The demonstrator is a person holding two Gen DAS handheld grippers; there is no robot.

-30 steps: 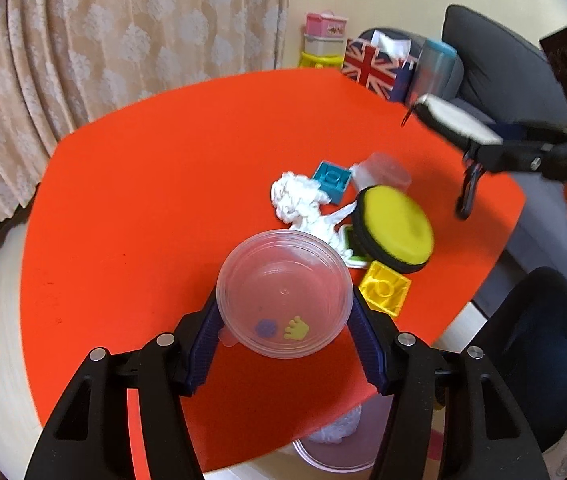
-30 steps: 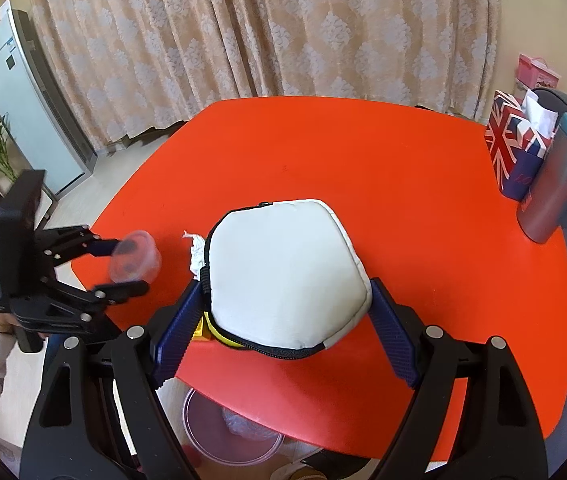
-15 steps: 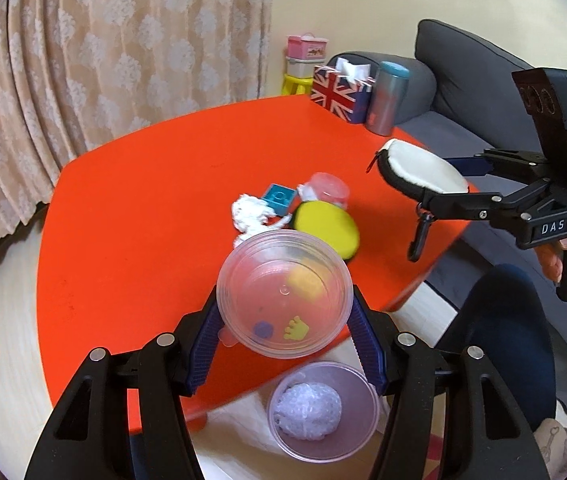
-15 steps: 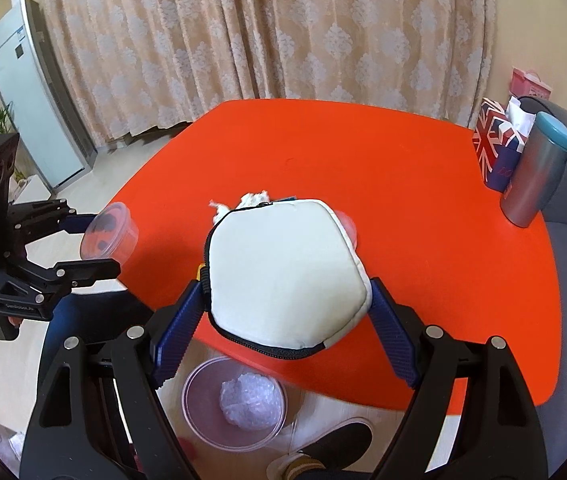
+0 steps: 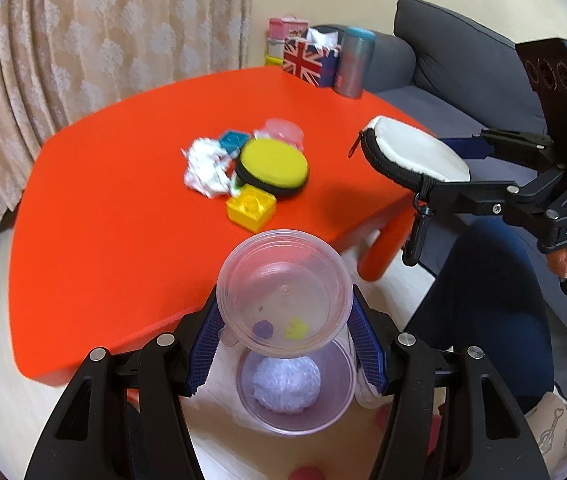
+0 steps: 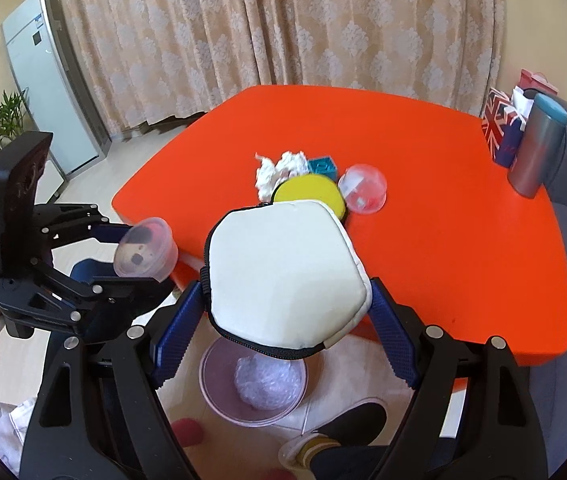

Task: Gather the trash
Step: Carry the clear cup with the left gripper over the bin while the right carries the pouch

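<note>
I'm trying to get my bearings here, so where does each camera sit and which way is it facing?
Left wrist: on the left tool, looking down past its clear cup to the floor bin and orange table; a leg shows.
Right wrist: on the right tool, looking over its white pouch at the table; a shoe shows.
Shared: bin, yellow disc, each other's tool.

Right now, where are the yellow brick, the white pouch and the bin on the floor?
yellow brick [image 5: 250,207], left wrist view, top face.
white pouch [image 6: 283,268], right wrist view, middle of its cloth.
bin [image 6: 208,380], right wrist view, left rim.
</note>
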